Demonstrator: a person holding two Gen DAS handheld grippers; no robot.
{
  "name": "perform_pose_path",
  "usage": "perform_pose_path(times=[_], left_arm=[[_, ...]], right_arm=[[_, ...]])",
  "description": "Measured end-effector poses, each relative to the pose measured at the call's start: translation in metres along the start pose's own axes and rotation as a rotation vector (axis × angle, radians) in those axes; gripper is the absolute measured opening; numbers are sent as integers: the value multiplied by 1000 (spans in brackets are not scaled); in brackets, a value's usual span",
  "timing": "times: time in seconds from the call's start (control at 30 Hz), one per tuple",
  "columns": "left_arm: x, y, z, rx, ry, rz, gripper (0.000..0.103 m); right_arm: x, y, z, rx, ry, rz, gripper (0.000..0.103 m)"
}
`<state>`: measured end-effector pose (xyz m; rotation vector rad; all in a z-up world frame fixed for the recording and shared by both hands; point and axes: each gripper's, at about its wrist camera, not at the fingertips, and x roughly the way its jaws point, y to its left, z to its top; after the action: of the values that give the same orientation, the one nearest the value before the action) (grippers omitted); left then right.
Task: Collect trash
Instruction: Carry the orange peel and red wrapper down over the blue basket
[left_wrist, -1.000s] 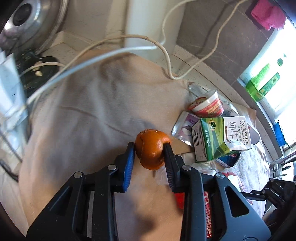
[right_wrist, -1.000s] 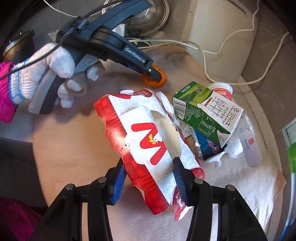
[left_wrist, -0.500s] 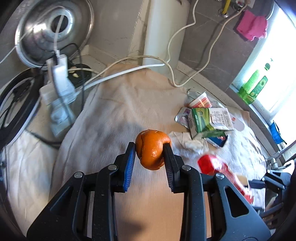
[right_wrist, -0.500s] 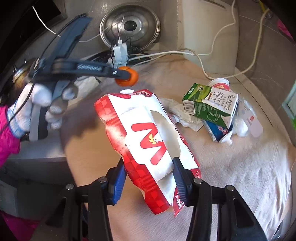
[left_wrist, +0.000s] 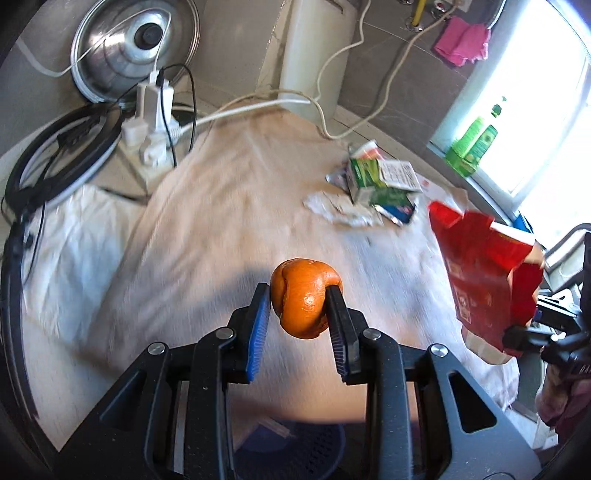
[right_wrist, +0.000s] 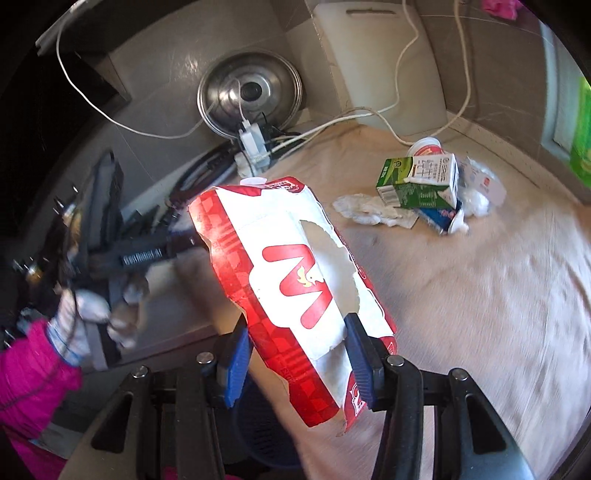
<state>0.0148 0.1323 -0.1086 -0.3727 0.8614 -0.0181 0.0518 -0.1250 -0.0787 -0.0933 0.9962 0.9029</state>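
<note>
The left tongs (left_wrist: 298, 308) are clamped on an orange peel (left_wrist: 302, 297), its rounded skin pinched between the blue pad on one side and the dark pad on the other, and held up above the cloth-covered tabletop (left_wrist: 221, 221). The right tongs (right_wrist: 295, 354) are clamped on a torn red-and-white carton (right_wrist: 291, 280), which stands tilted upward out of the pads with a ragged hole in its white face; from the left wrist view the same carton (left_wrist: 480, 273) shows as a red shape off to the right of the peel, also clear of the cloth. Taking the green milk carton (right_wrist: 417, 181) as the landmark: it lies on its side on the far part of the tabletop, well apart from both held pieces. A red-and-white cup (right_wrist: 426, 147) lies just behind it, crumpled white tissue (right_wrist: 373, 210) lies just beside it toward the near side, a blue wrapper (right_wrist: 439, 218) pokes out from under its near edge, and a clear plastic packet (right_wrist: 480, 184) sits against its right side. Well to the left of the milk carton, off the cloth, a white power strip (right_wrist: 253, 147) with plugs and cords rests below a metal pot lid (right_wrist: 251, 92) leaning on the wall. Farther left still, a gloved hand (right_wrist: 88, 314) with a pink sleeve (right_wrist: 33, 376) grips the handle of the left tongs. Below the near edge of the tabletop a dark blue mesh basket (left_wrist: 295, 454) shows between the tong arms.
</note>
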Motion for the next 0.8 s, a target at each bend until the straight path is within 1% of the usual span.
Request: perform_pose_path(times=[0.13,0.23,0.37,0.53,0.7,0.8], left_arm=[[-13,-1,-30,7,14,-36,30],[-18,0,-52,20,51,-53,30],[-25,0,-80,56,88,-52,30],[-30,3,-114,67,137,-62,30],[-22,7,-143,63,202,-64,30],[-14,10,-158,60,235,-56,30]], right_arm=[[-13,19,-22,25,-7,21,50],[-15,32,-42,70,2,44,50],[-13,44,-68,110,17,74,50],[-4,58,-99,141,61,114,50],[14,67,-122,150,116,129,50],[27,69,-132,149,143,119,50]])
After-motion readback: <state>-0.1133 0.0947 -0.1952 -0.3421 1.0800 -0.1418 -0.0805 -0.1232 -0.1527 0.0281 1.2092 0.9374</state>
